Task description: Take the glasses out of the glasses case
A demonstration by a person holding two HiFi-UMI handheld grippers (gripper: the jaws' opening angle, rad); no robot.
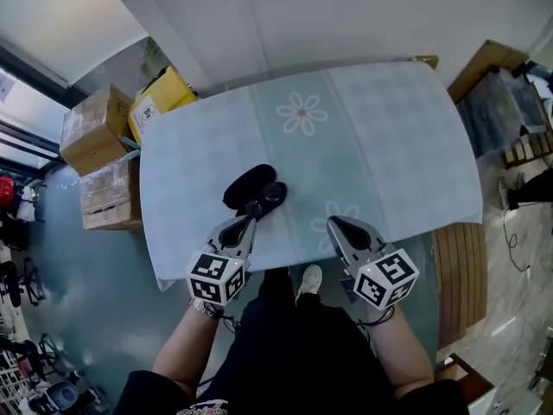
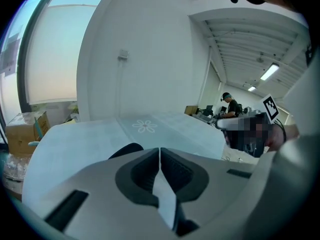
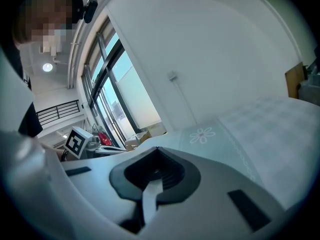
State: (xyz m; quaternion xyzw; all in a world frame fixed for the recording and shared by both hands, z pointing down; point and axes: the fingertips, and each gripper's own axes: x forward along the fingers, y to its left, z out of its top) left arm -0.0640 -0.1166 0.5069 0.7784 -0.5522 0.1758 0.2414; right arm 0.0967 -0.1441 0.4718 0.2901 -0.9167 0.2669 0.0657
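I can't read any words, numbers or brands from here. The yellow box (image 1: 166, 89) past the counter's (image 1: 389, 145) far left corner has a white label (image 1: 145, 111), but its print is too small. The cubes on my left claw (image 1: 251, 214) and right claw (image 1: 340, 228) show only black-and-white square markers.

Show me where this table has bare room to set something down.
Widest bare stretch: the right half of the tablecloth, from the far flower out to the right edge. A second runs along the far edge by the wall; a narrower one lies left of the glasses case. Crowded: the near edge, where the case, left gripper and right gripper sit.
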